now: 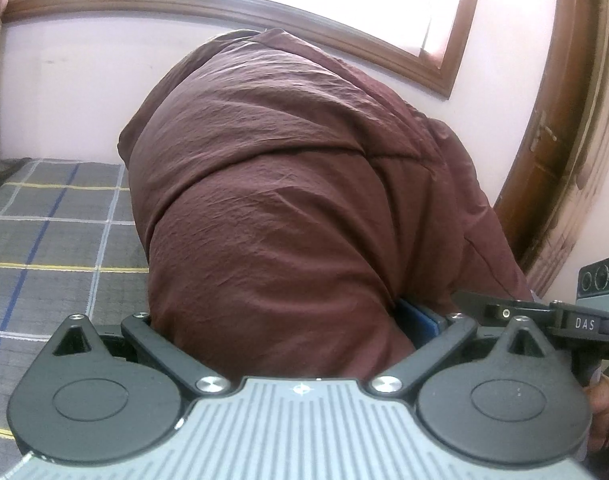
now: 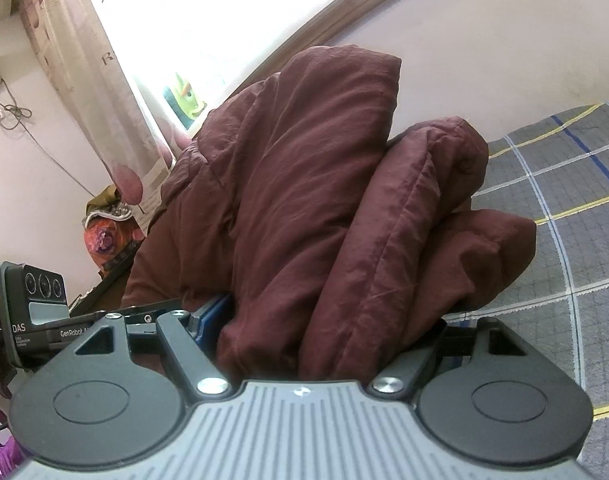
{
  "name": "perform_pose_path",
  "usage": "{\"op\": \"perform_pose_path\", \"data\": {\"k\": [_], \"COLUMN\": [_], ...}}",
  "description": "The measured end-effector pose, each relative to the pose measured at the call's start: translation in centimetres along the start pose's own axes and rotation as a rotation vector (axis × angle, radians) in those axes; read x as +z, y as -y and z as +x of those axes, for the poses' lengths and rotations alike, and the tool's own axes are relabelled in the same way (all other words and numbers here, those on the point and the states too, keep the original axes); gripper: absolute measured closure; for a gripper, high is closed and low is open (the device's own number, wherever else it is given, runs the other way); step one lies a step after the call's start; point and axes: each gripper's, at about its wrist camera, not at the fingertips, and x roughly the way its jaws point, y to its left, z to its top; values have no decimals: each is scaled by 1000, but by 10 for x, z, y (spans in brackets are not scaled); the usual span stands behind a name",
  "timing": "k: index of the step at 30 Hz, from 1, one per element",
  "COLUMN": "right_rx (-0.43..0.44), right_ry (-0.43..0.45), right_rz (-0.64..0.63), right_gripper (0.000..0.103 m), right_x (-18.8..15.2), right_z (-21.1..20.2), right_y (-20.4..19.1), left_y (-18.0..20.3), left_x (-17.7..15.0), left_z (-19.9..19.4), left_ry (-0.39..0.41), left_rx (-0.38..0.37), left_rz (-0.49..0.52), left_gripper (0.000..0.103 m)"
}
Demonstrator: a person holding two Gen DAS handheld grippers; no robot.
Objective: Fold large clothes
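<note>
Bedding with a grey checked cover [image 1: 56, 216] fills the low part of both views, at nine o'clock in the left wrist view and at three o'clock in the right one. Over it stands the maroon padded jacket [image 1: 288, 200], thick and puffy, which takes the centre of each picture; in the right wrist view it shows several folded layers [image 2: 384, 232], one bulging out toward three o'clock. Behind it is the pale wall with a wooden window frame [image 1: 224, 4] at twelve o'clock.

Each gripper has a bundle of this jacket between its jaws. The left gripper [image 1: 292, 340] is clamped around thick fabric, and the right gripper [image 2: 328, 344] also grips a stack of layers, with a blue pad visible at the left jaw.

The risk, in my judgement, is slipping: the cloth is smooth and springy, so an outer layer can escape from the jaws and the fold can open again. The loose bulge may also drag on the bedding.
</note>
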Motion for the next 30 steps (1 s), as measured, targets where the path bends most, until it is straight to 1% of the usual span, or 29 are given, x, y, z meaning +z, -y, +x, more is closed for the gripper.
{"op": "perform_pose_path", "data": {"k": [11, 20, 30], "right_rx": [6, 36, 42], "right_ry": [-3, 17, 15], "right_rz": [-15, -32, -16], "right_gripper": [26, 26, 26], "right_x": [4, 2, -4], "right_z": [-1, -1, 0], "right_y": [0, 4, 15], "left_y": [-1, -1, -6], "left_x": [-2, 0, -1], "left_z": [-7, -17, -15], "left_ry": [11, 41, 31], "left_rx": [11, 30, 49], "left_rz": [-15, -8, -16], "left_gripper": [3, 3, 3]}}
